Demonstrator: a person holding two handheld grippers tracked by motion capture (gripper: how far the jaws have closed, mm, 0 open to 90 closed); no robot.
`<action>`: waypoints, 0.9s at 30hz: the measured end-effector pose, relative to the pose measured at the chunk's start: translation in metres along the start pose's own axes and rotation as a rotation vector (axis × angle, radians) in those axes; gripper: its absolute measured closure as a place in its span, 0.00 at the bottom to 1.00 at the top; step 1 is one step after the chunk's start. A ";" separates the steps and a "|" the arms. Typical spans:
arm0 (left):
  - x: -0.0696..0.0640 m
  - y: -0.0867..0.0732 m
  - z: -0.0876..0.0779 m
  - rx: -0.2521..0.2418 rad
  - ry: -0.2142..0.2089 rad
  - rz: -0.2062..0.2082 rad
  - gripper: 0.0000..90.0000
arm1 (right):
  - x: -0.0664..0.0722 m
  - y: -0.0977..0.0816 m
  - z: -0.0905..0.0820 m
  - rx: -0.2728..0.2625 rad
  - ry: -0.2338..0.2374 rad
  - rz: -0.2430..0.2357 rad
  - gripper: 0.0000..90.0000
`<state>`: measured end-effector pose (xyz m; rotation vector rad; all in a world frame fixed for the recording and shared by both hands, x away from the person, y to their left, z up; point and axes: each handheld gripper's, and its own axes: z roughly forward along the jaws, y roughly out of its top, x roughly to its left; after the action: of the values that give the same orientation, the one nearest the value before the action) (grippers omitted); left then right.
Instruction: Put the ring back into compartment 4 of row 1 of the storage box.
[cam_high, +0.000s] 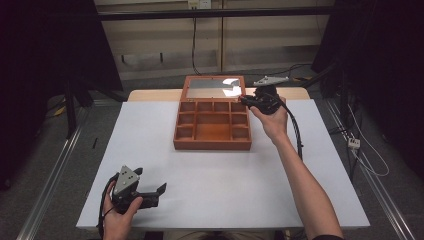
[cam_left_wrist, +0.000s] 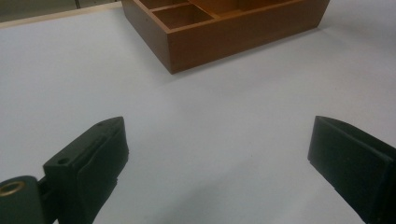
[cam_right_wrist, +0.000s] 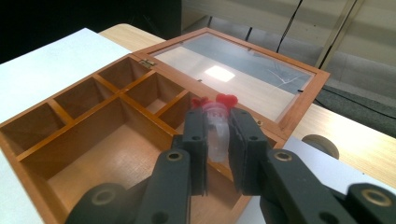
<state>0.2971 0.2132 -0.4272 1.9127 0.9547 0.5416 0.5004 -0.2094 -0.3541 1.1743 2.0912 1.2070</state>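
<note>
**Setting the small clear piece into the wooden box**

The right tongs are clamped on a small clear plastic piece with a red top, held upright between the pads over the far right part of the wooden box. The box sits open on the white bench, its glass lid laid back flat behind it. Nothing shows in the compartments I can see.

The step in hand looks like placing the piece into one of the small compartments along the hinge side. To do it well, the hand should bring the piece squarely over the chosen cell before going down, since the dividers are thin and a tilted piece could catch on one. Lowering it until the base rests on the floor of the cell, and only then easing the grip, would keep it from tipping. The red top is small and close to the pads, so the tongs should part just enough and lift straight up.

The left tongs stand wide apart over bare bench near the front edge, well away from the box. They hold nothing and can stay out of the way.
</note>
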 end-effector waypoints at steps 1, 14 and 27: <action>0.000 0.000 0.000 0.000 -0.001 0.000 0.05 | -0.001 0.000 0.001 0.004 -0.002 -0.001 0.87; 0.000 0.001 0.000 -0.001 -0.002 -0.003 0.05 | -0.015 0.007 0.015 0.011 -0.020 0.040 0.87; 0.000 0.000 0.001 0.001 -0.006 0.002 0.05 | -0.022 0.001 0.026 0.011 -0.027 0.069 0.87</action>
<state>0.2979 0.2128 -0.4276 1.9151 0.9493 0.5363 0.5313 -0.2156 -0.3677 1.2701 2.0557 1.2053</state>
